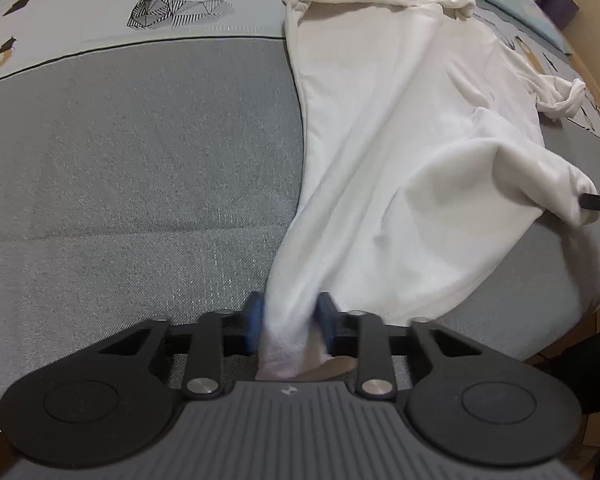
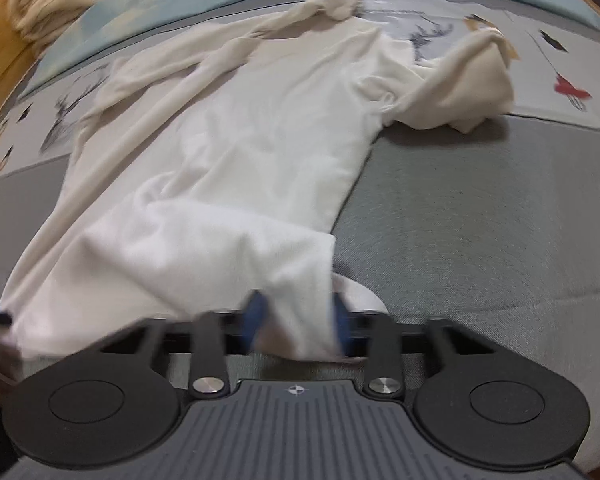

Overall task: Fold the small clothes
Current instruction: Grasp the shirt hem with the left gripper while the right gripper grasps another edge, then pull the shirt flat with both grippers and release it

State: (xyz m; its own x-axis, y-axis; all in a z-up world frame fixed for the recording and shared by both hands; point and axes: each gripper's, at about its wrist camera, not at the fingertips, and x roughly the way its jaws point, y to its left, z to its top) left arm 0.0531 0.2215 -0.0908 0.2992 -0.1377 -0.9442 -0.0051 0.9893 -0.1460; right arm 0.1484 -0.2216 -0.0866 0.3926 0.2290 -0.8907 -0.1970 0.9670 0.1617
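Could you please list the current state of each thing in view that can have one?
White shirt: spread lengthwise on the bed, sleeves bunched, near hem corners lifted.
Left gripper: shut on one hem corner.
Right gripper: shut on the other hem corner.
Bed cover: flat, lying under the shirt.

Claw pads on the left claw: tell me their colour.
Blue pads, clearest in the left wrist view.

Bedroom (deer-print bedsheet (image 1: 100,12), pillow (image 2: 140,4))
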